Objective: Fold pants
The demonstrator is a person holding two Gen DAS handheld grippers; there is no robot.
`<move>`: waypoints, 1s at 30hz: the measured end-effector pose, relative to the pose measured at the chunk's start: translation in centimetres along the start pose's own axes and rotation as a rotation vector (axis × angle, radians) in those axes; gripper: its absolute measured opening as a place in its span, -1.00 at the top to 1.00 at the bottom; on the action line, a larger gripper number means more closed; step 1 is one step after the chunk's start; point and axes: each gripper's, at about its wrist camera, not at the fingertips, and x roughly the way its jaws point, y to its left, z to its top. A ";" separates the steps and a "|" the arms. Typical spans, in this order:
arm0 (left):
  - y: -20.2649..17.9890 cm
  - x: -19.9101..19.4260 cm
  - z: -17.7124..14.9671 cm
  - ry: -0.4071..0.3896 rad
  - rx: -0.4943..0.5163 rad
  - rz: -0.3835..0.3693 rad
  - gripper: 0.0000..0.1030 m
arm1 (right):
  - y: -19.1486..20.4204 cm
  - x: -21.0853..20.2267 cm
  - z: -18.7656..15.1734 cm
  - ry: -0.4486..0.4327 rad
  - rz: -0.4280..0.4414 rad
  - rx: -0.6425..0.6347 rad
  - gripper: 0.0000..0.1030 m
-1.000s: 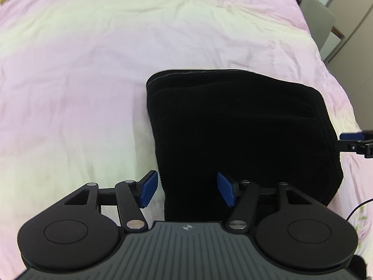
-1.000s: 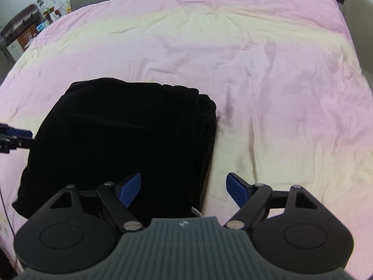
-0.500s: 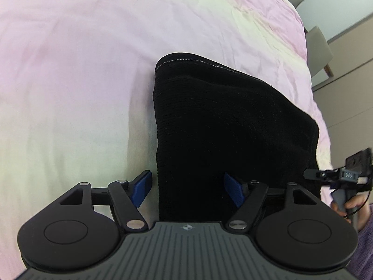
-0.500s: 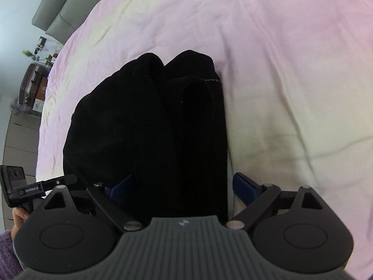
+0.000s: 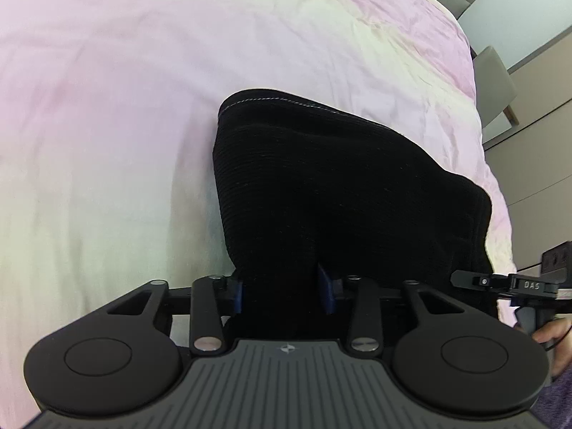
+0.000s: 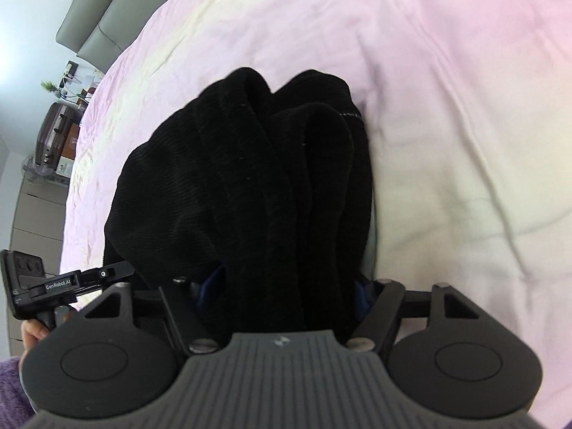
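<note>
Folded black pants [image 5: 339,186] lie on a pink and pale yellow bedsheet [image 5: 107,125]. My left gripper [image 5: 281,291] is at their near edge, jaws closing, with the fabric filling the gap between the blue pads [image 5: 237,293]. In the right wrist view the pants [image 6: 250,178] bunch into thick ridges. My right gripper [image 6: 284,287] straddles the stacked layers at the near edge, jaws closing, blue pads [image 6: 361,293] pressed against the cloth. Each gripper also shows at the other view's edge: the right gripper [image 5: 518,284] and the left gripper [image 6: 53,286].
The bedsheet [image 6: 447,107] spreads wide around the pants. A grey chair [image 5: 495,82] stands past the bed's far right. A grey headboard [image 6: 96,25] and a suitcase [image 6: 53,132] are at the far left. A hand [image 5: 550,332] in a purple sleeve holds the right gripper.
Both grippers have dropped onto the near edge of the pants and their jaws have narrowed around the fabric. The cloth has bunched up between the pads.
</note>
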 end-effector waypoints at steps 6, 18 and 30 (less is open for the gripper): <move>-2.4 -3.7 -0.3 -0.026 0.062 -0.005 0.42 | 4.2 -3.2 -0.7 -0.053 -0.055 -0.033 0.01; -1.0 -18.1 -2.7 -0.105 0.215 0.112 0.44 | 17.2 -6.8 -5.7 -0.053 0.025 -0.113 0.04; 11.1 -25.5 -2.9 -0.111 0.123 0.278 0.43 | 30.8 4.3 -11.3 0.013 0.174 -0.146 0.04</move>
